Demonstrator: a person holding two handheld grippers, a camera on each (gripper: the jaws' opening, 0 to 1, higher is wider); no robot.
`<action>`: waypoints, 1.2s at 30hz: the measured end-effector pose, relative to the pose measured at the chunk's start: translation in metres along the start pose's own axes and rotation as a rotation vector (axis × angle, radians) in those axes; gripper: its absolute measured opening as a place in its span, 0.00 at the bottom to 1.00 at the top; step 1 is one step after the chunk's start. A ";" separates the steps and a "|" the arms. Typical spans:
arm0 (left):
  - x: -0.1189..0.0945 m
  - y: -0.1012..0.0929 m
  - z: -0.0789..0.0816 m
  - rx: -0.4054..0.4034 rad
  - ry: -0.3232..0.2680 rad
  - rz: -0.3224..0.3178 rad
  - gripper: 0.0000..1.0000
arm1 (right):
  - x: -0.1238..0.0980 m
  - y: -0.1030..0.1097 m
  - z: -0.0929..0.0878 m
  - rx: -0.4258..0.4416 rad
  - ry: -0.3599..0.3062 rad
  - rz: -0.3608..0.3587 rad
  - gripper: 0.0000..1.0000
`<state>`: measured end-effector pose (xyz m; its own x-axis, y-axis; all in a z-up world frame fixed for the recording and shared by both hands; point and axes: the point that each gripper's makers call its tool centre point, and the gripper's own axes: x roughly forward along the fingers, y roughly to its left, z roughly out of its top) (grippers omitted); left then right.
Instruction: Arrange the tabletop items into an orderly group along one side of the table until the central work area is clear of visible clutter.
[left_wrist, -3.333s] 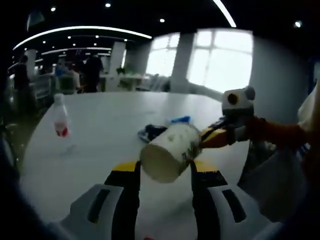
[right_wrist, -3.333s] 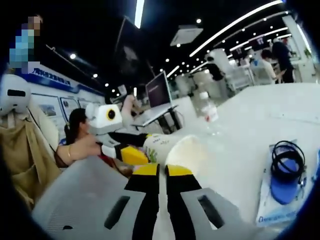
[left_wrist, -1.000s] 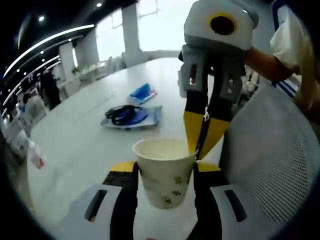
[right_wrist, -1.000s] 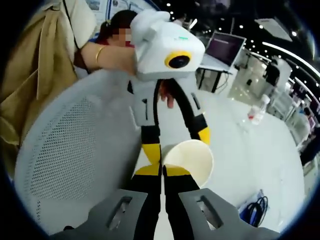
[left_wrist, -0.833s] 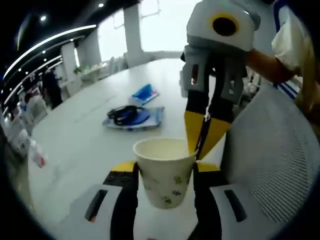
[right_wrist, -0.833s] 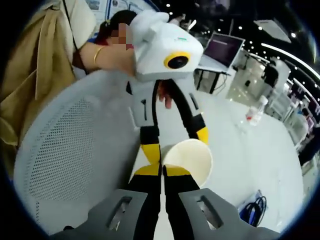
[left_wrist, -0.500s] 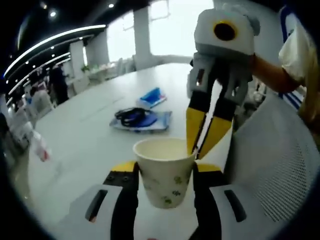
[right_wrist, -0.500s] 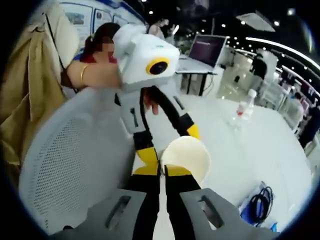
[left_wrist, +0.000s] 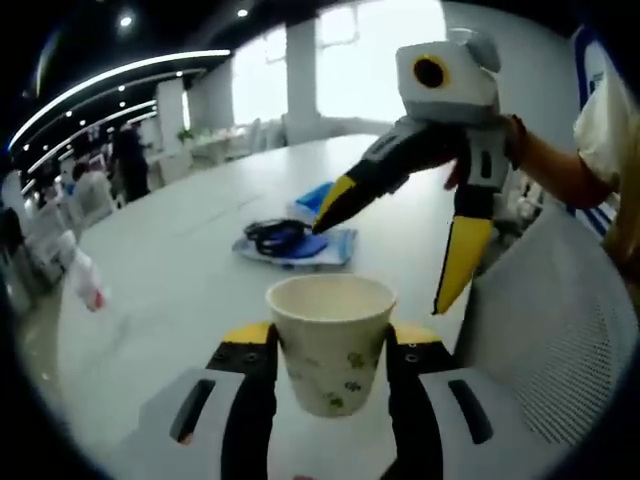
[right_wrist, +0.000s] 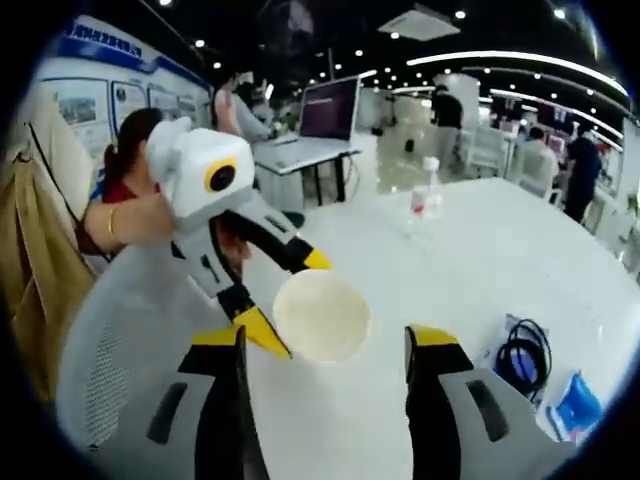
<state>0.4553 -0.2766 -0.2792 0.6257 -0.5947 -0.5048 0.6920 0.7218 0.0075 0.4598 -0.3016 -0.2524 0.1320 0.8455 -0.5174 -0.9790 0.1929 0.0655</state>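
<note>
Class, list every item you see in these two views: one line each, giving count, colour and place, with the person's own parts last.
Cup: one, cream with small green prints, upright between the left tool's jaws.
Bottle: one, clear with red label, far side of the table.
Cable: one, black, coiled on a blue-white packet.
Packet: one, blue, lying beside the cable.
Table: one, white, round-edged.
Chair: one, white mesh, at the table's edge.
Left tool: one, black-yellow jaws, shut on the cup.
Right tool: one, open, jaws spread wide near the cup.

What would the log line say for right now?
left gripper: shut on paper cup | right gripper: open, apart from cup | cable: on table
</note>
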 end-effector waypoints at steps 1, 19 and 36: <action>0.000 0.001 0.000 -0.008 -0.004 0.004 0.40 | -0.001 -0.002 0.000 0.007 -0.006 -0.014 0.73; -0.009 0.024 0.015 -0.091 -0.109 0.101 0.40 | -0.038 -0.032 -0.025 0.133 -0.046 -0.223 0.99; -0.024 0.060 0.038 -0.073 -0.248 0.274 0.40 | -0.059 -0.026 -0.051 0.163 -0.025 -0.305 0.99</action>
<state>0.4951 -0.2324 -0.2339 0.8585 -0.4373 -0.2678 0.4651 0.8840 0.0474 0.4695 -0.3817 -0.2676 0.4205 0.7482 -0.5132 -0.8566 0.5138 0.0472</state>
